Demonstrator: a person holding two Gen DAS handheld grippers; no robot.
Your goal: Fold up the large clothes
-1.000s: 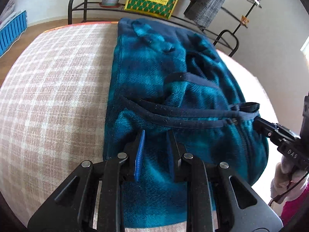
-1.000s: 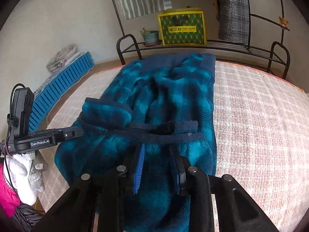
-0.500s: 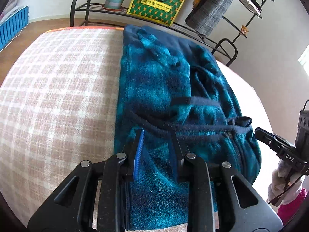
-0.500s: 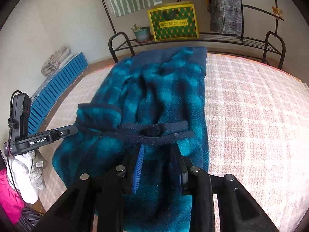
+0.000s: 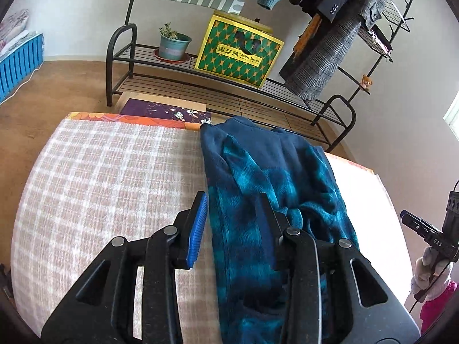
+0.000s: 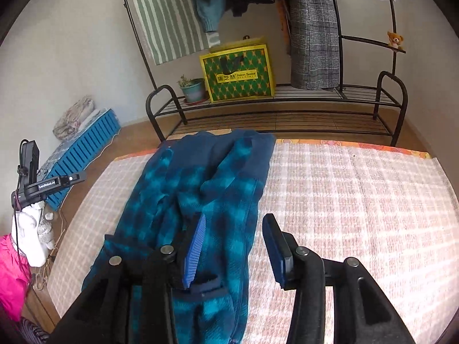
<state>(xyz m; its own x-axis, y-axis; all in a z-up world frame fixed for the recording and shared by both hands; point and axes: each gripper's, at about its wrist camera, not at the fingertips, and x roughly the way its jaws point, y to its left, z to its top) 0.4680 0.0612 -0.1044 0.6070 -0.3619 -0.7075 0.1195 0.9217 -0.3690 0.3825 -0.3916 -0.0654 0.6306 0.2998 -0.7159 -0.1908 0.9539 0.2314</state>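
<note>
Now the teal-and-navy checked fleece jacket (image 5: pixel 275 200) lies lengthwise on the pink-and-white checked bed cover (image 5: pixel 100 189), bunched into a narrow strip whose navy end reaches the cover's far edge, near the black metal rack (image 6: pixel 275 106). Seen from the left wrist, the left gripper (image 5: pixel 233 210) is spread wide, its jaws straddling the near part of the jacket, the blue-ribbed finger over the jacket's left border and the other over the fleece; whether they touch the cloth cannot be told. From the right wrist, the right gripper (image 6: pixel 235 230) is likewise released (a clear gap between its pads), one finger over the fleece, the other beyond the jacket's right border, above bare cover. Neither grips any fabric.
</note>
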